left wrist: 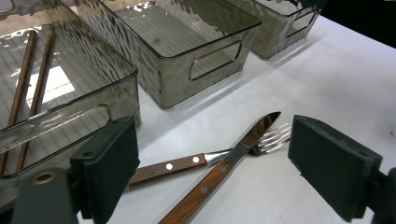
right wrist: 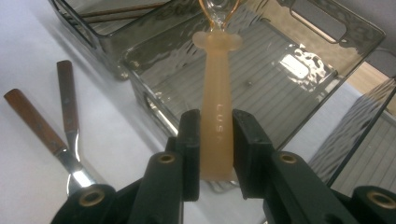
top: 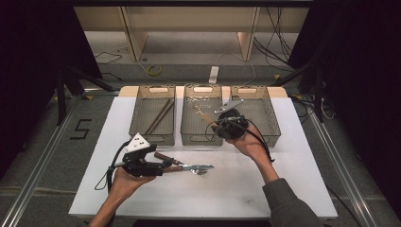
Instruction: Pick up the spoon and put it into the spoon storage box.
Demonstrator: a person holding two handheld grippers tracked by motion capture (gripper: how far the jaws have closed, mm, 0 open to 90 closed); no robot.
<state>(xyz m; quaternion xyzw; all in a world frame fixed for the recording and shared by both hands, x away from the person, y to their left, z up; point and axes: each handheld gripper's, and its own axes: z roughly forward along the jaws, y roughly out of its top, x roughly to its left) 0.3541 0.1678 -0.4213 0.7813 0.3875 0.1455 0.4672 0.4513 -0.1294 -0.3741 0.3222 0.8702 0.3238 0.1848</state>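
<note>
A fork (top: 201, 167) and a knife (top: 165, 157), both with wooden handles, lie crossed on the white table (top: 236, 189). My left gripper (top: 168, 163) is open just over their handles. In the left gripper view the fork (left wrist: 187, 163) and knife (left wrist: 219, 172) lie between the spread jaws of the left gripper (left wrist: 217, 156). My right gripper (top: 216, 124) is shut on a tan plastic utensil (top: 203, 113) and holds it over the middle bin (top: 202, 140). In the right gripper view the right gripper (right wrist: 215, 140) clamps the utensil's handle (right wrist: 217, 93); its far end is cut off at the top.
Three smoky clear bins stand in a row at the back of the table. The left bin (top: 152, 138) holds two brown chopsticks (top: 158, 116); the right bin (top: 269, 118) stands beside my right hand. The cutlery handles (right wrist: 35, 121) lie left of the middle bin's wall (right wrist: 154, 107).
</note>
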